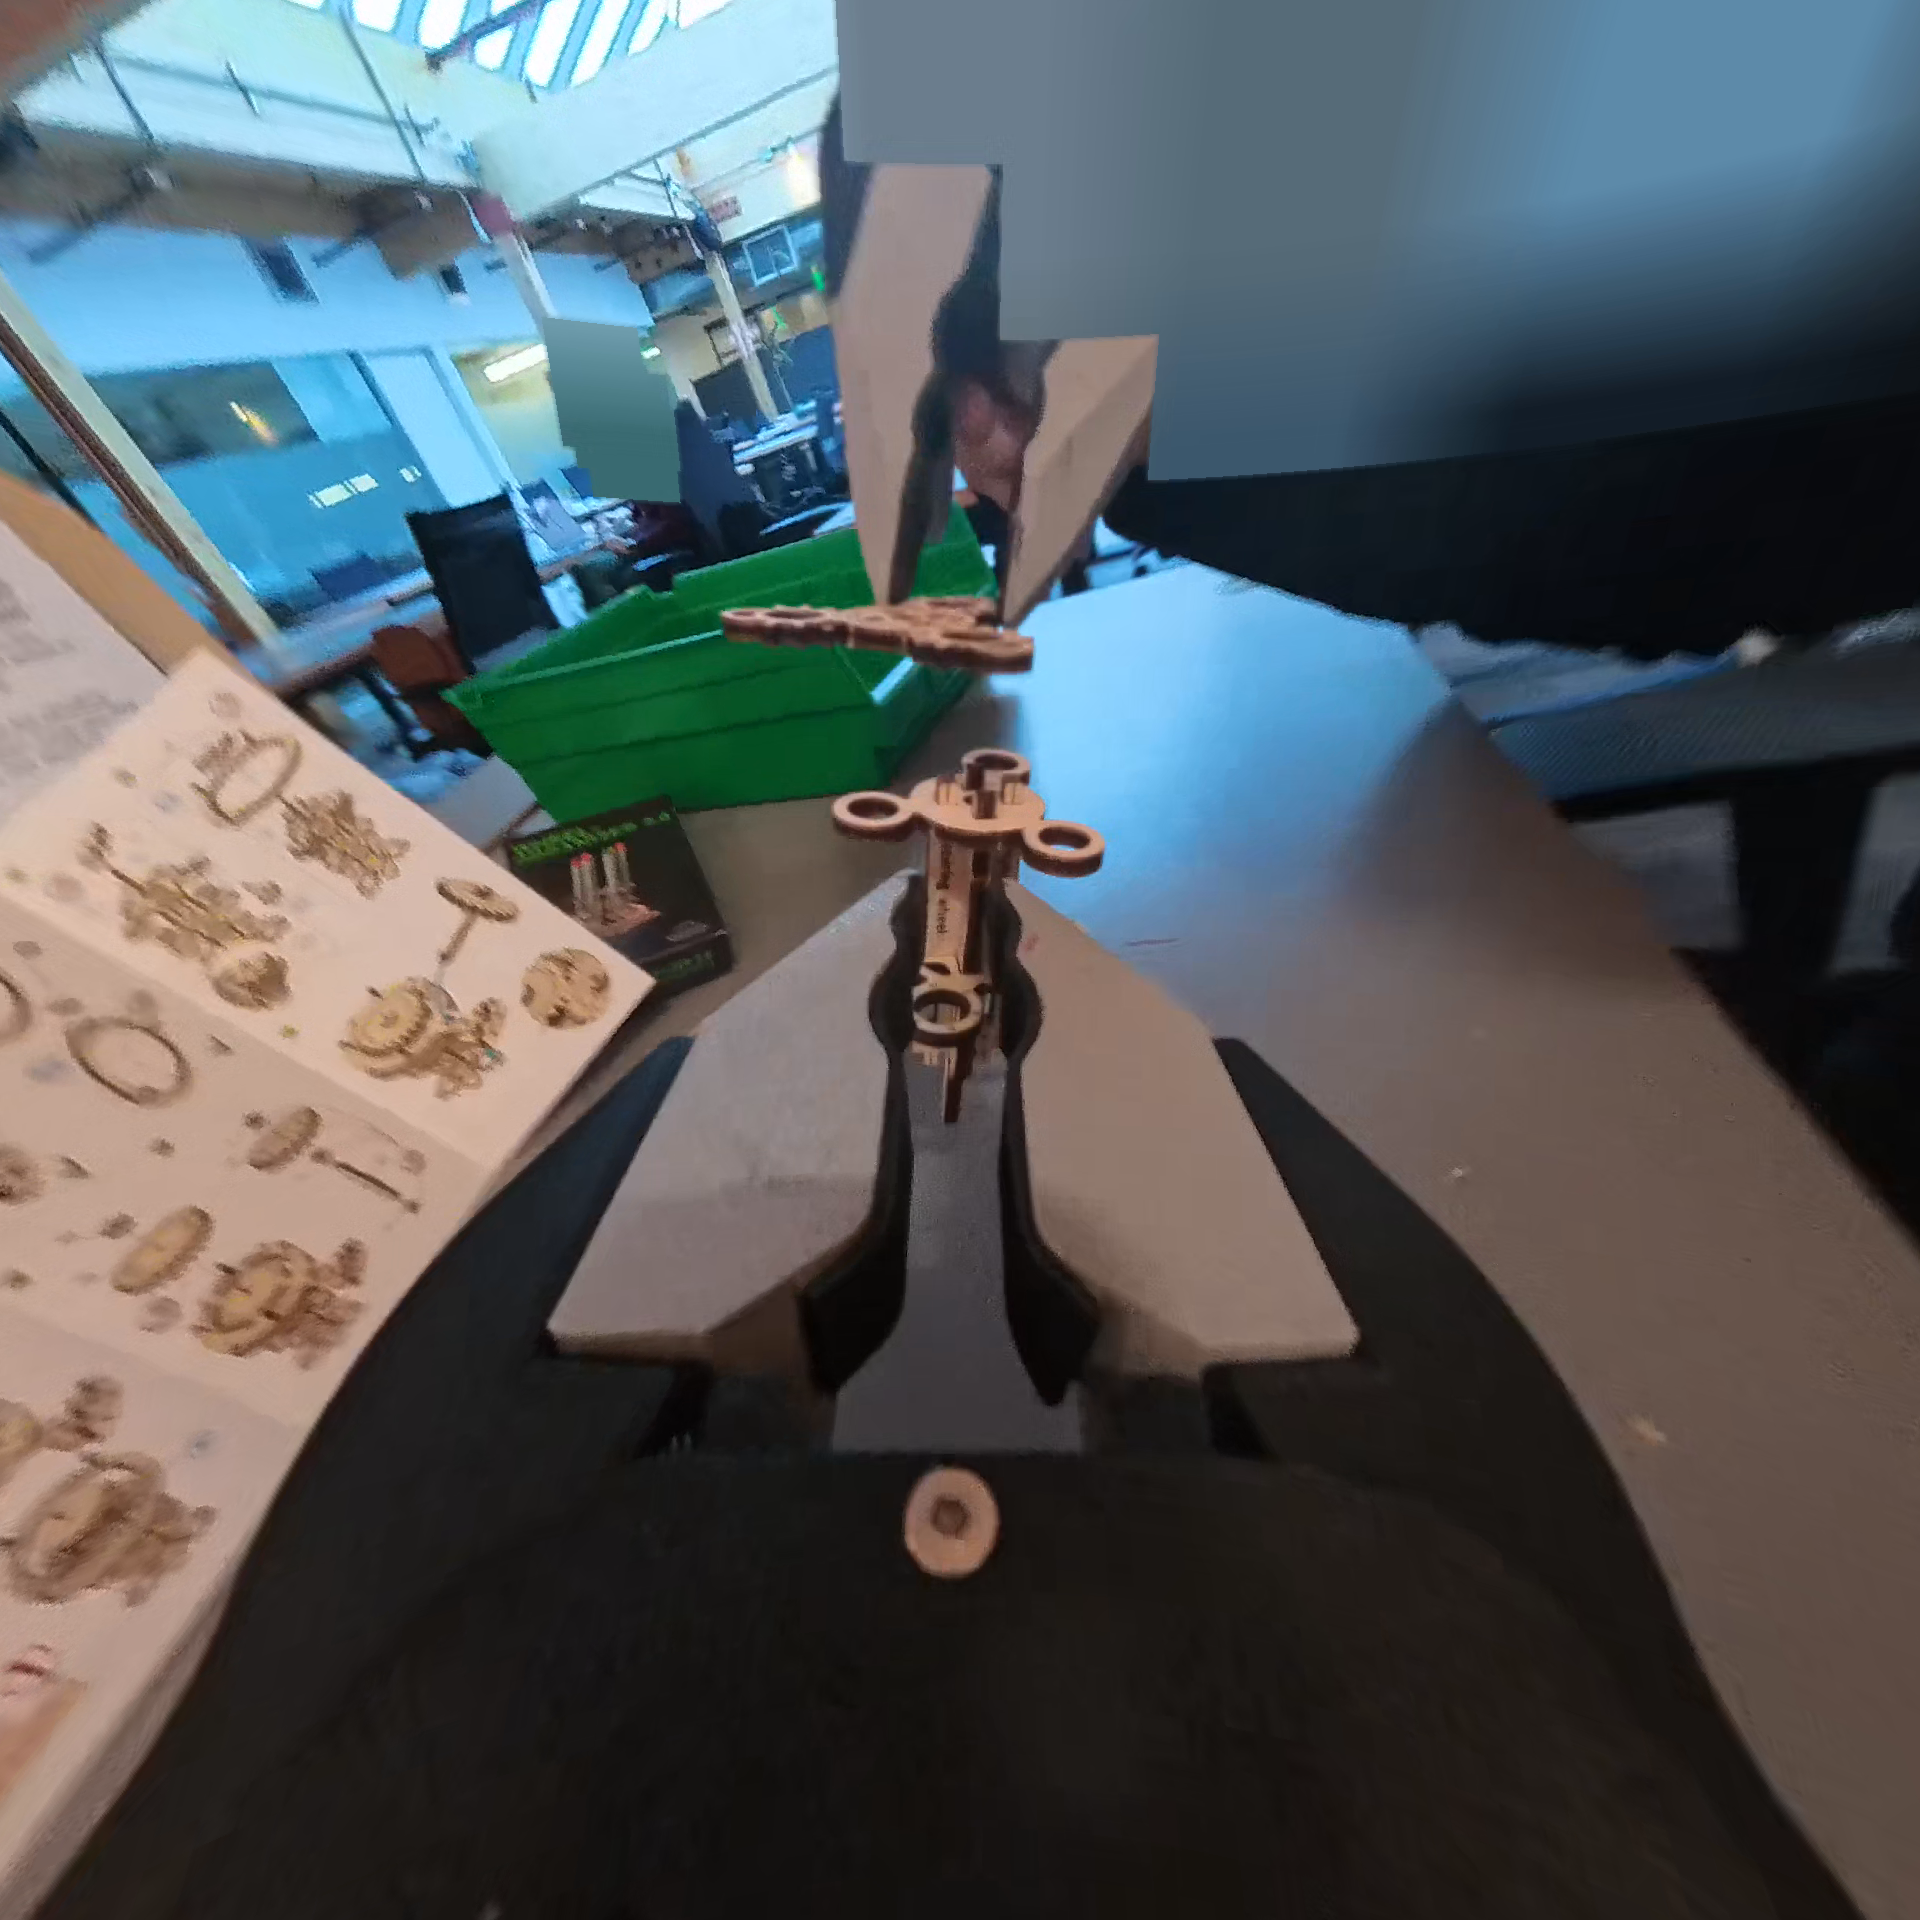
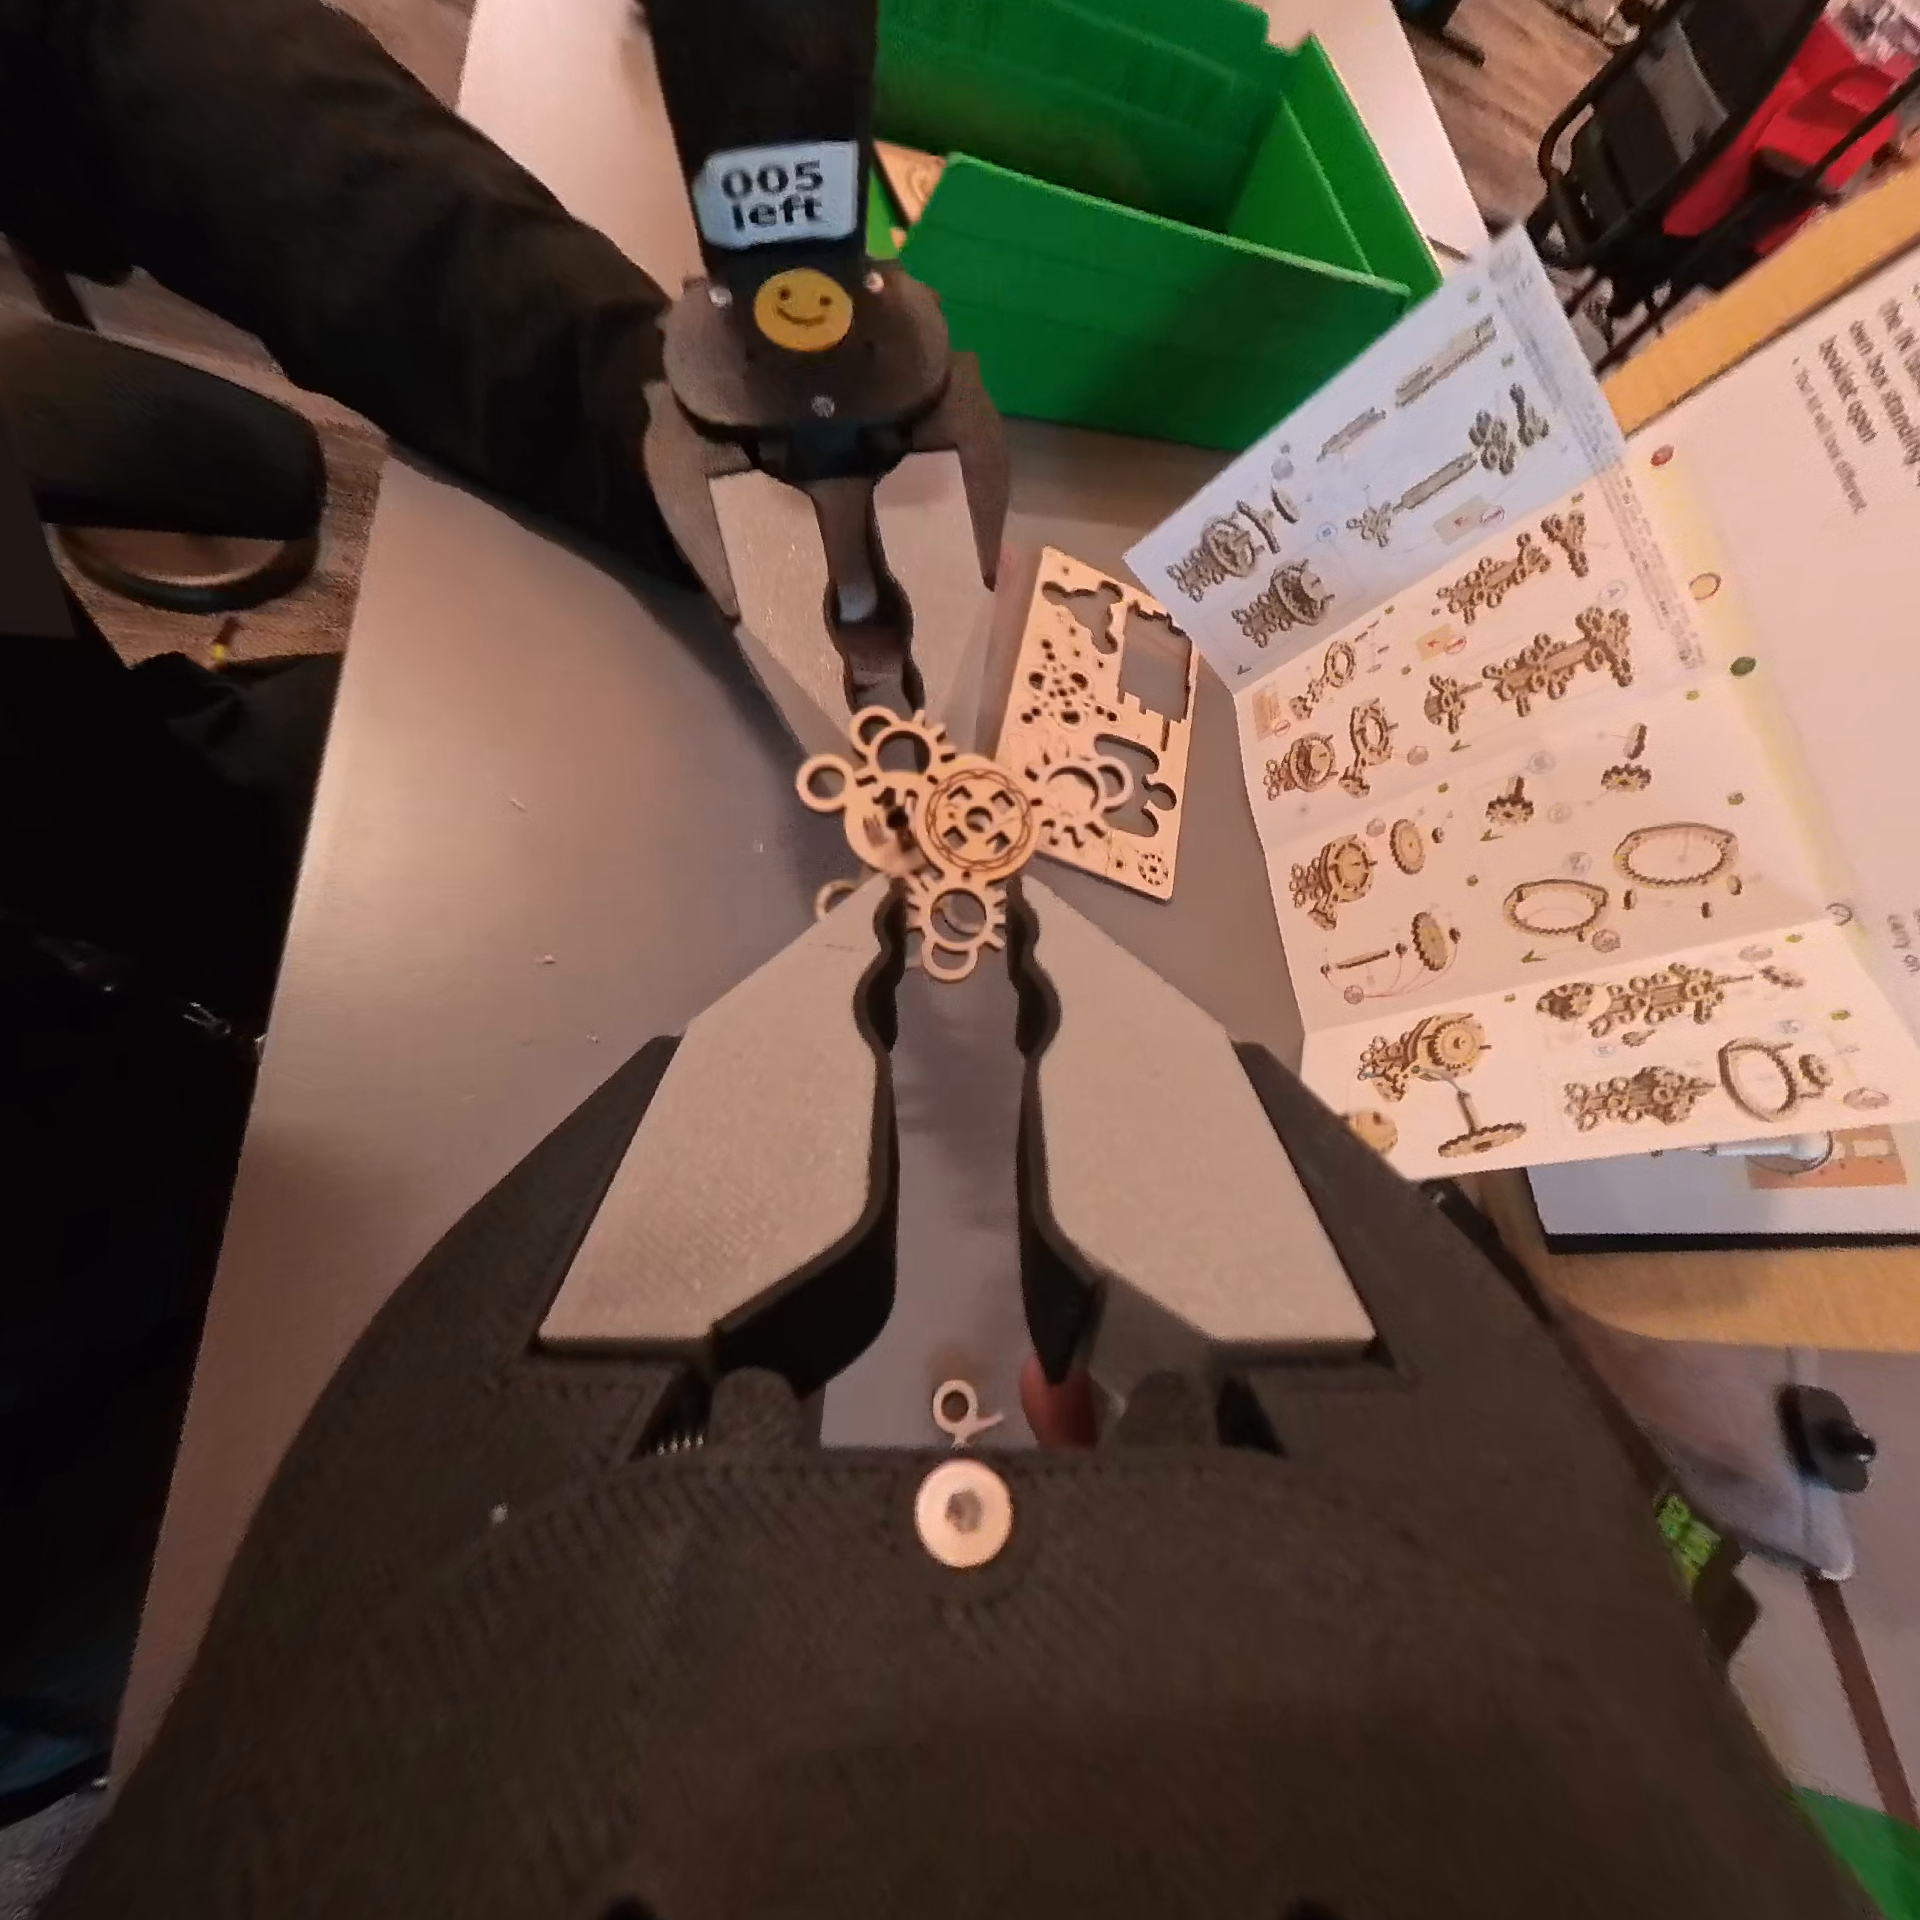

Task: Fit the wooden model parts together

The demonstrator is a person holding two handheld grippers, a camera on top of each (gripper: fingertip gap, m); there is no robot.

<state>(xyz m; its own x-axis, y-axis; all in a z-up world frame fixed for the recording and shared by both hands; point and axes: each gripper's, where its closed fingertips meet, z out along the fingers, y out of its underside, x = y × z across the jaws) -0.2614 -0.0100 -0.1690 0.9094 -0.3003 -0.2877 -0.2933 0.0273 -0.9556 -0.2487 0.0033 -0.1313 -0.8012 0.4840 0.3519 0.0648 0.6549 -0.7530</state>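
Observation:
My left gripper point(image 1: 961, 894) is shut on a wooden shaft assembly point(image 1: 961, 914) that stands upright, with a flat cross piece with ring ends point(image 1: 966, 821) at its top. My right gripper point(image 1: 951, 608) comes down from above, shut on a flat wooden plate with round cut-outs point(image 1: 883, 631), held level a short way above the shaft's top. In the right wrist view my right gripper point(image 2: 951, 904) grips that plate point(image 2: 935, 831) by its near edge. The left gripper point(image 2: 883, 675) lies just beyond it, under the plate. The shaft is mostly hidden there.
An open instruction sheet point(image 1: 208, 1039) point(image 2: 1507, 831) lies beside the work. A green bin point(image 1: 707, 696) point(image 2: 1143, 281) stands at the back. A punched-out wooden sheet point(image 2: 1101, 727) lies on the grey table point(image 1: 1299, 935). A small dark box point(image 1: 634, 894) sits near the bin. A small wooden scrap point(image 2: 961, 1408) lies under my right gripper. My hands' fingertips stand some 5 cm from each other.

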